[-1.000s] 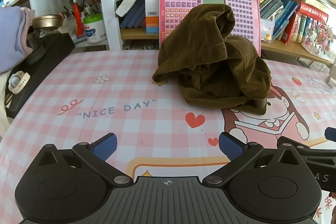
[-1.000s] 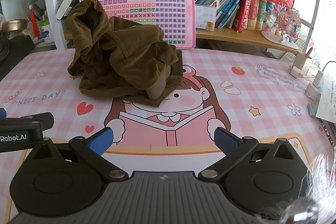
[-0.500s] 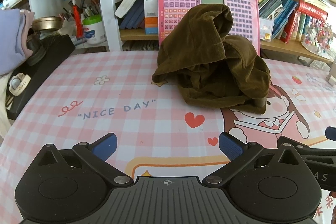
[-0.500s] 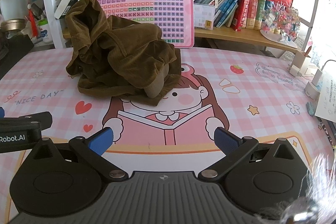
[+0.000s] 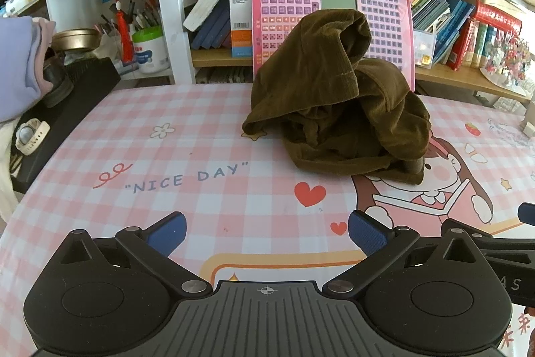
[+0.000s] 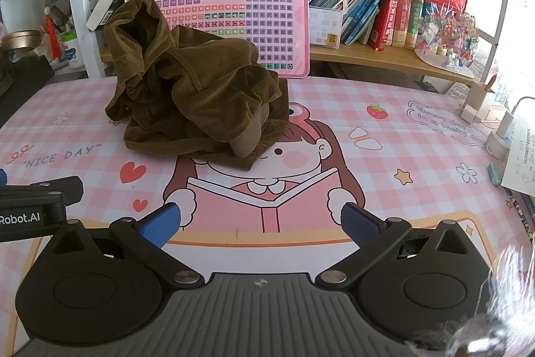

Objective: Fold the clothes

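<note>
A brown corduroy garment (image 5: 337,102) lies in a crumpled heap on the pink checked table mat (image 5: 187,156), one part standing up against a pink keyboard toy. It also shows in the right wrist view (image 6: 194,102), ahead and to the left. My left gripper (image 5: 266,231) is open and empty, low over the mat, well short of the heap. My right gripper (image 6: 260,223) is open and empty over the cartoon girl print, also short of the heap.
A pink keyboard toy (image 6: 234,15) leans on the bookshelf behind the garment. Books (image 6: 384,12) fill the shelf. A black box (image 5: 70,109) with a watch sits at the left edge. Papers and a charger (image 6: 505,136) lie at the right edge.
Both grippers have drifted slightly forward toward the garment. Their jaws stay open and the garment has not moved.
</note>
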Available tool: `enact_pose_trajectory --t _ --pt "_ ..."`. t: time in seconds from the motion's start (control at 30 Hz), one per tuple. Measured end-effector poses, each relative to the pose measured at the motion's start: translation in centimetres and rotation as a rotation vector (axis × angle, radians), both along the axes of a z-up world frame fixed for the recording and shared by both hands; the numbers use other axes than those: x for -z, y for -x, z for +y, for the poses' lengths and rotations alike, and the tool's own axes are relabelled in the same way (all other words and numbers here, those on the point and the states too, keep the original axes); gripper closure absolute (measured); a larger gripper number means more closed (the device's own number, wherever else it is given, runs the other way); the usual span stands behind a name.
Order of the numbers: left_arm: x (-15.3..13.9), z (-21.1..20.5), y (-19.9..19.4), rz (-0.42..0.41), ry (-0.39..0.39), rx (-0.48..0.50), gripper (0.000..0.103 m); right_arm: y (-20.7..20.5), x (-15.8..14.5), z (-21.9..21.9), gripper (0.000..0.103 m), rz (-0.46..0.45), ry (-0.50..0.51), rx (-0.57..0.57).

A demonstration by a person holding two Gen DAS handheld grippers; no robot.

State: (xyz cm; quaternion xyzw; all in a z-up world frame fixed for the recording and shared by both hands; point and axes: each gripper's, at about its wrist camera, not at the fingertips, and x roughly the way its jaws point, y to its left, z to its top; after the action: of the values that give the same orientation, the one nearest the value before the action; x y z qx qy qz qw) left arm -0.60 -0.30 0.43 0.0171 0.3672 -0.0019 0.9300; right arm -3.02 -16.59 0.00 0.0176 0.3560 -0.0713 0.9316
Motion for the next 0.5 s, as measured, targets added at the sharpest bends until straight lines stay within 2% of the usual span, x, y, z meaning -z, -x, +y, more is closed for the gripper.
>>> enact_pose_trajectory --t 0.5 --pt "-0.01 -0.02 -0.08 0.004 -0.004 0.001 0.0 0.06 0.09 0.02 0.0 0.004 -0.004 -0.001"
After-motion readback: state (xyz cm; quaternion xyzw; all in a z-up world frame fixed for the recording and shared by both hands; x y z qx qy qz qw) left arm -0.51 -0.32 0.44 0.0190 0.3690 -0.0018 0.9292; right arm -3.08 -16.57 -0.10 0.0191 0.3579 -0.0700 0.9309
